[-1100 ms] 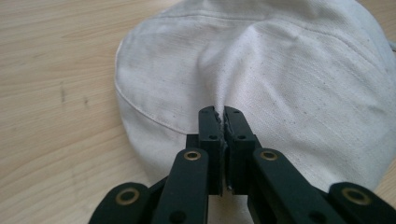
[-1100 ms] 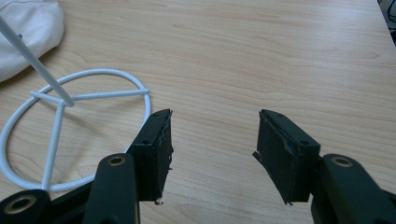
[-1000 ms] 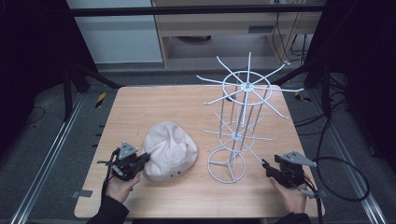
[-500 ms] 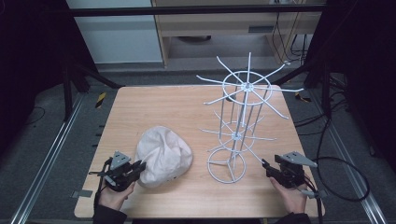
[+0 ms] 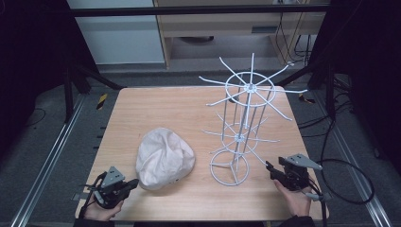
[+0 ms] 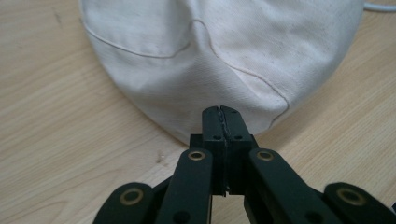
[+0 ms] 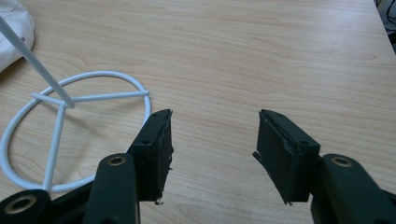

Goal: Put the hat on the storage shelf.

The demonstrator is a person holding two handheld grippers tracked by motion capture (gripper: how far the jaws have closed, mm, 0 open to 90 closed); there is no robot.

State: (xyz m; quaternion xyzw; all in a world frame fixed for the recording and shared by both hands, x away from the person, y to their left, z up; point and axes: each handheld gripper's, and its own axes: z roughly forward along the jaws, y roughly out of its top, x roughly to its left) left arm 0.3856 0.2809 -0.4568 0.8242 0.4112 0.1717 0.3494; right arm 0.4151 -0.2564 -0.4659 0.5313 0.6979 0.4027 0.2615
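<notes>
At the near left edge of the light wooden tabletop (image 5: 179, 106), your left gripper (image 6: 223, 114) had its black fingers (image 6: 212, 123) clenched together, tips at the rim of the cream cloth hat (image 5: 164, 159); whether any fabric was pinched between them could not be told. That hat lay crumpled on the tabletop, just beside the ring base of the white wire hat stand (image 5: 242, 118), which stood upright right of centre. Your right gripper (image 7: 212, 140) rested near that ring base with its fingers spread wide, released, holding nothing.
</notes>
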